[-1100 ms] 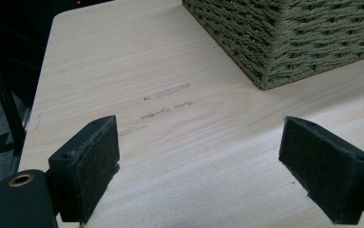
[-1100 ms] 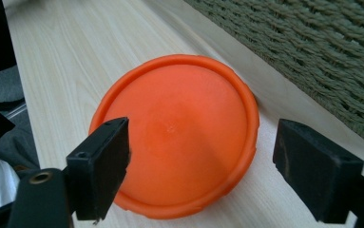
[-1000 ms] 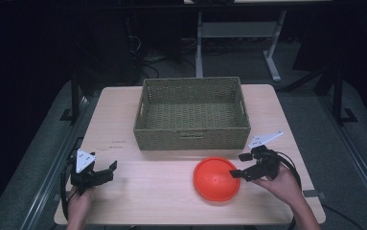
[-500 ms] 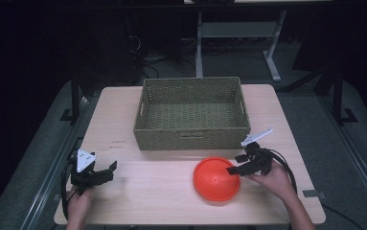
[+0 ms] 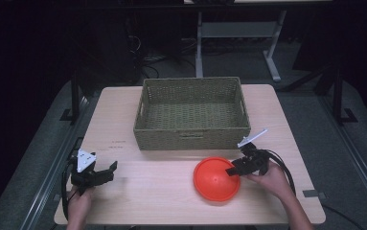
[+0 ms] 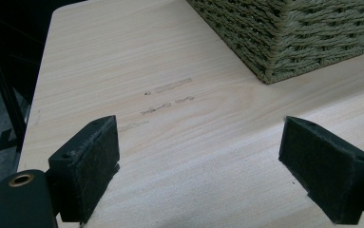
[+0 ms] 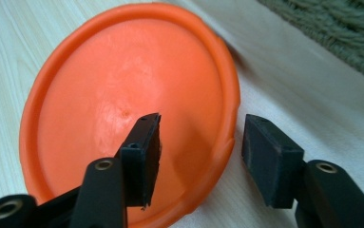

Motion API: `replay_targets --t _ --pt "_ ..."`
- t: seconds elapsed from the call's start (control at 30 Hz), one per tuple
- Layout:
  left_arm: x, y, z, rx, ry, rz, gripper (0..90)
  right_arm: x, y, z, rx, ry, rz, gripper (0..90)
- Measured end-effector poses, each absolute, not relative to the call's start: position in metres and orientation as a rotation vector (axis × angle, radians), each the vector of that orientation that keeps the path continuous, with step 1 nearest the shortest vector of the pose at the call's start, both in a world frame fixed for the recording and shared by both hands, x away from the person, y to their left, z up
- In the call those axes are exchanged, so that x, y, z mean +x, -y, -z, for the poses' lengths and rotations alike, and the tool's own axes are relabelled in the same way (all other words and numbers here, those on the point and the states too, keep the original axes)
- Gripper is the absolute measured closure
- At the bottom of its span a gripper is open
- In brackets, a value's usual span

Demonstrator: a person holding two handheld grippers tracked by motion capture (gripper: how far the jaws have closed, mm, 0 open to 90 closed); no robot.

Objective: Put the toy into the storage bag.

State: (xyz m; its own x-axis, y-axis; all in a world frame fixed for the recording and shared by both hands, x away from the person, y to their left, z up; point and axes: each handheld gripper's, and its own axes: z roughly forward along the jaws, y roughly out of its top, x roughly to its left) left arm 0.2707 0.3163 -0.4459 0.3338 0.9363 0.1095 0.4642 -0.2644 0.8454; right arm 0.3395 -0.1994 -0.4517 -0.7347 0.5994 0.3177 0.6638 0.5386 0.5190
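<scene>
An orange plate (image 5: 216, 178) (image 7: 127, 99) lies on the wooden table (image 5: 157, 187), in front of the woven basket (image 5: 192, 115). My right gripper (image 5: 234, 170) (image 7: 201, 142) is open at the plate's right rim: one jaw is over the plate's inside, the other outside the rim, above the table. My left gripper (image 5: 105, 171) (image 6: 198, 161) is open near the table's front left corner, above bare wood, with nothing between its pads (image 6: 91, 154). A corner of the basket (image 6: 289, 33) lies ahead of it to the right.
The olive basket stands open-topped at the table's middle back. Faint marks (image 6: 167, 95) are printed on the wood left of it. Beyond the table are a dark floor and a metal stand (image 5: 234, 43).
My right gripper has moved left toward the plate until its jaws straddle the right rim. The left gripper has stayed put.
</scene>
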Motion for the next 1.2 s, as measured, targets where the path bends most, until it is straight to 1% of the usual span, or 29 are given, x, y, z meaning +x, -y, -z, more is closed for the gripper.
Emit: replay_targets --t 0.27,0.6,0.63,0.67,0.7,0.73,0.77,0.8,0.83,0.93,1.0,1.17,1.2 --pt "0.271 -0.314 0.447 1.881 -1.23 -0.818 12.8 0.34 0.196 0.456 -1.084 2.659 0.964 51.4" --pt "0.272 -0.313 0.447 1.886 -1.226 -0.816 12.8 0.339 0.195 0.458 -1.096 2.651 0.991 52.7" --pt "0.272 -0.312 0.447 1.886 -1.225 -0.815 12.8 0.338 0.195 0.458 -1.098 2.655 0.993 53.7" --pt "0.272 -0.312 0.448 1.886 -1.227 -0.815 12.8 0.337 0.195 0.458 -1.097 2.68 0.986 57.8" --pt "0.272 -0.312 0.448 1.886 -1.227 -0.815 12.8 0.337 0.195 0.458 -1.097 2.68 0.986 57.8" --pt "0.272 -0.312 0.448 1.886 -1.229 -0.815 12.8 0.335 0.196 0.457 -1.101 2.69 0.998 61.6" --pt "0.272 -0.313 0.448 1.886 -1.228 -0.817 12.8 0.335 0.197 0.457 -1.098 2.694 1.011 63.5" --pt "0.272 -0.313 0.448 1.886 -1.228 -0.817 12.8 0.335 0.197 0.457 -1.098 2.694 1.011 63.5" --pt "0.272 -0.313 0.447 1.888 -1.229 -0.819 12.8 0.335 0.198 0.454 -1.098 2.694 1.022 66.8" --pt "0.271 -0.313 0.447 1.892 -1.227 -0.822 12.8 0.334 0.197 0.452 -1.095 2.706 1.023 67.7" --pt "0.271 -0.314 0.447 1.894 -1.223 -0.826 12.8 0.331 0.196 0.447 -1.099 2.713 1.029 71.5" --pt "0.271 -0.313 0.447 1.892 -1.227 -0.825 12.8 0.328 0.195 0.436 -1.103 2.705 1.065 75.8" --pt "0.271 -0.313 0.447 1.89 -1.228 -0.824 12.8 0.326 0.195 0.43 -1.102 2.702 1.078 77.9"
